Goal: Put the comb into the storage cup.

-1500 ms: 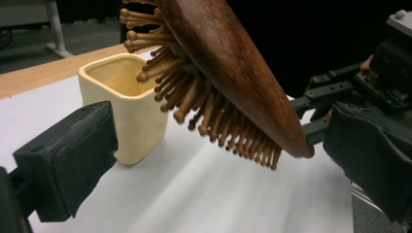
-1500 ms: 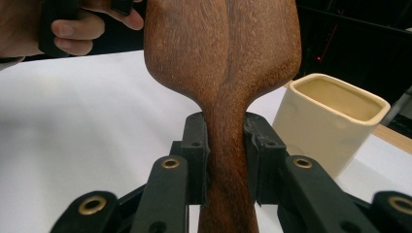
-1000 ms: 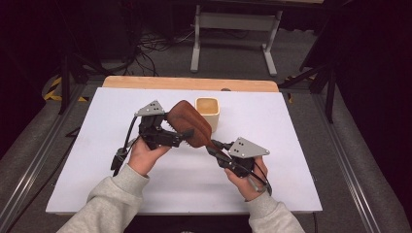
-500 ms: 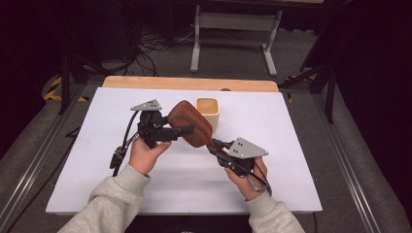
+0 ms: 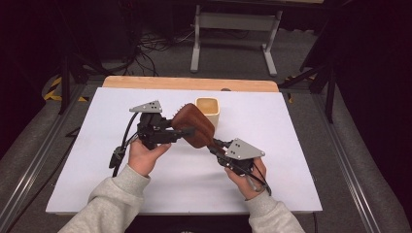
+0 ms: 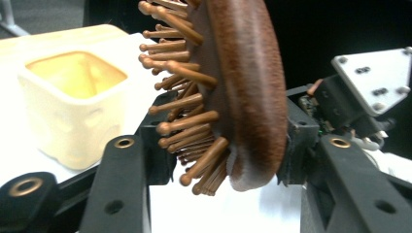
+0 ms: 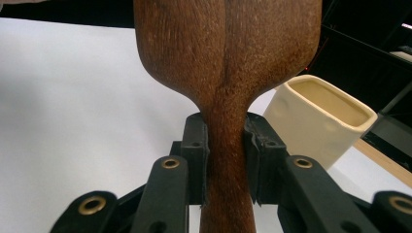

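Observation:
A brown wooden hairbrush (image 5: 194,125) hangs above the white table, head up and to the left, near a cream square cup (image 5: 210,109). My right gripper (image 5: 216,144) is shut on its narrow handle (image 7: 224,145), one pad on each side. My left gripper (image 5: 187,132) is shut across the oval head (image 6: 248,87), with the bristles (image 6: 180,111) against one pad and the smooth back against the other. In the left gripper view the cup (image 6: 73,107) stands empty behind the bristles, and the right gripper (image 6: 359,92) shows beyond the brush. The cup (image 7: 320,121) also stands to the right of the handle.
The white tabletop (image 5: 291,145) has a wooden strip (image 5: 189,83) along its far edge. A metal stand (image 5: 233,29) and cables lie on the floor beyond. Metal rails run along both sides of the table.
My left gripper has shifted slightly up and left while staying at the brush head. The right gripper has held still on the handle.

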`<state>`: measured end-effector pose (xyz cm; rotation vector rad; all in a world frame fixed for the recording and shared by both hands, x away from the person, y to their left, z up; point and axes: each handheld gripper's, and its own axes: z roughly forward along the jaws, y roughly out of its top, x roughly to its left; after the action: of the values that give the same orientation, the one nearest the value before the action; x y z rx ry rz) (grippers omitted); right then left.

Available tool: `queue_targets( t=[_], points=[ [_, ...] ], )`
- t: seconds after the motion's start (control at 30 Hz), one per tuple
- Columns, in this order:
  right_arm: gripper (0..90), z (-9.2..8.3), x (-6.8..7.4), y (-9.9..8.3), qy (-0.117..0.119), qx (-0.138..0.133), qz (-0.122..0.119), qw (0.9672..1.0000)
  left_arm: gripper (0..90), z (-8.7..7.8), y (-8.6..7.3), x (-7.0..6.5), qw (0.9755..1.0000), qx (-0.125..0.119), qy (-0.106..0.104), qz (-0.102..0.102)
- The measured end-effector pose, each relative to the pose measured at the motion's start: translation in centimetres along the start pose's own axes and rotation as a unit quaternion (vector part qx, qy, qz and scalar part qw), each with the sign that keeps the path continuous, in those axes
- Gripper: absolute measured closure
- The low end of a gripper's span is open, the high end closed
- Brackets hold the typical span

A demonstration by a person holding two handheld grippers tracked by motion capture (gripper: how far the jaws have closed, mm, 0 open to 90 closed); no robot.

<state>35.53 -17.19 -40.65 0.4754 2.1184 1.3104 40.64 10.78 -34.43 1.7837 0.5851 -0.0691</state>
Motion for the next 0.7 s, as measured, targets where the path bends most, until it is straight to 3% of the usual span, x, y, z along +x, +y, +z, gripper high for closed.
queue_targets(
  t=[0.37, 0.57, 0.7],
  points=[
    [71.6, -0.1, -0.1, 0.2, 0.004, -0.023, -0.009, 0.9997, 59.0, -0.5, 0.9, -1.4, 0.9996, -0.003, 0.006, 0.026],
    [51.6, -0.5, -0.5, 0.4, 0.0, -0.035, 0.01, 0.9993, 59.6, -1.0, 2.3, -2.3, 0.9982, 0.001, 0.021, 0.056],
    [32.3, -0.7, -1.2, 0.2, -0.007, -0.047, 0.02, 0.9987, 59.4, -1.3, 3.3, -2.8, 0.997, 0.003, 0.036, 0.069]
  ],
)
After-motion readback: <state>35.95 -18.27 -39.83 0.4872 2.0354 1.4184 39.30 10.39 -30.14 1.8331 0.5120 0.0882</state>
